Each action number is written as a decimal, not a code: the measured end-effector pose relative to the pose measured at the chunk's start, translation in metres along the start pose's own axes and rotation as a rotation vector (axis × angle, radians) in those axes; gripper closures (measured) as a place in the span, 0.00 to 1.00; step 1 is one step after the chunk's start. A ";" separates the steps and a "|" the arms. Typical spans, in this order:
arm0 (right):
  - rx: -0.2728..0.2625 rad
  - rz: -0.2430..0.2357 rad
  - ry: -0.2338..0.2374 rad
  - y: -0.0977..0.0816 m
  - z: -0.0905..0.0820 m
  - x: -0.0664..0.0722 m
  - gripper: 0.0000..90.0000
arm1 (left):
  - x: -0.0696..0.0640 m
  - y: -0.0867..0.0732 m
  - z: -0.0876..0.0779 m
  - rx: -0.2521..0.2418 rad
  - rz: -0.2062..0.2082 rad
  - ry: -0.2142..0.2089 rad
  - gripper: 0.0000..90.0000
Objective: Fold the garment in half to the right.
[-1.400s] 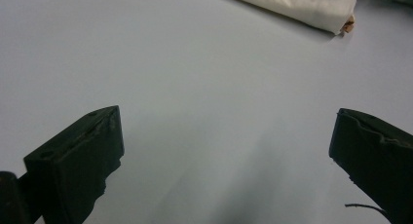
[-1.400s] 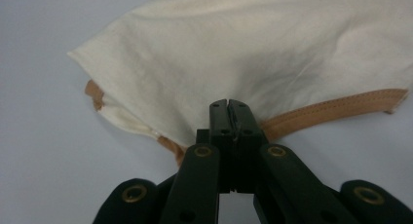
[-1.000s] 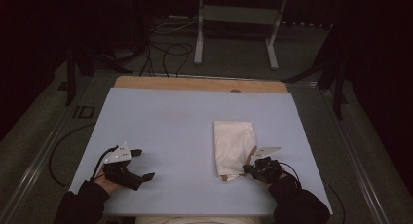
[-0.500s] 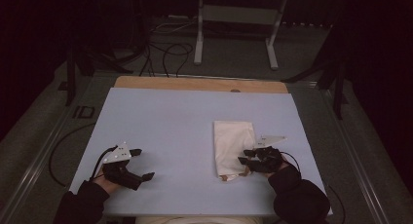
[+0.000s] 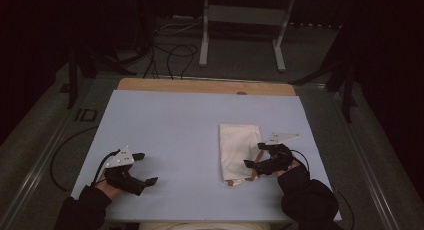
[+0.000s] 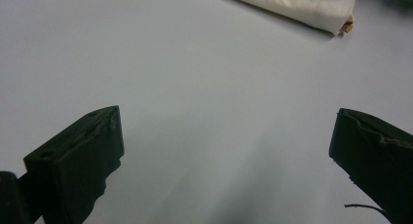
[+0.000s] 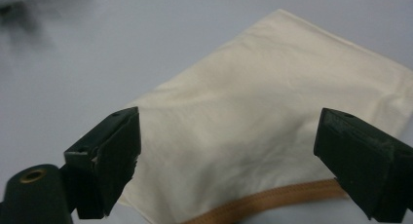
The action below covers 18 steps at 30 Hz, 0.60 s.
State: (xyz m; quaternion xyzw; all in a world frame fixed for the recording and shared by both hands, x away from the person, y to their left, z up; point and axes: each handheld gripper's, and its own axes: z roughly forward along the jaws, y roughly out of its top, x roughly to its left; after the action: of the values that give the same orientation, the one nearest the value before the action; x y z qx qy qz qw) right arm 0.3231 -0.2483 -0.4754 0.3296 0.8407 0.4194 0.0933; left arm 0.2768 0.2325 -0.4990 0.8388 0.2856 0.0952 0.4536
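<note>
— Since my right claw (image 5: 254, 155) has just been opening its jaws, is the cloth let go?

— Yes. In the right gripper view my two pads stand wide apart above the cream cloth (image 7: 272, 121), with the fabric under the gap between them but nothing pinched. I hold nothing there now.

— Where does the cloth lie?

— On the right half of the pale blue worktop (image 5: 170, 120), nearer its front edge than its far edge and well in from its right edge. It lies as a flat, narrow, folded rectangle, with a tan hem (image 7: 272, 198) peeking out at the end closest to me.

— And your left claw (image 5: 142, 168)?

— Near the front left corner of the worktop, well apart from the cloth. Its jaws are spread wide too, over bare surface, gripping nothing; from the left gripper view I only see the end of the cloth far off.

— So how far along are you?

— I judge the folding mostly done: the cloth is already doubled over and resting tidily. What may be left is one more fold across its length, or squaring the near end where the hem sticks out a little. I cannot tell from here whether the layers beneath line up.
</note>
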 end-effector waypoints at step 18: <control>-0.024 0.027 -0.056 -0.032 -0.019 -0.002 0.10 | 0.001 -0.001 -0.004 -0.003 -0.002 0.012 0.00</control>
State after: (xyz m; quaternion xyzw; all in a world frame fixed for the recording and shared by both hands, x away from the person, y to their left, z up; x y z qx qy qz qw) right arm 0.3012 -0.2759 -0.4879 0.3514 0.8280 0.4215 0.1149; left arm 0.2762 0.2362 -0.4977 0.8372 0.2888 0.1001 0.4535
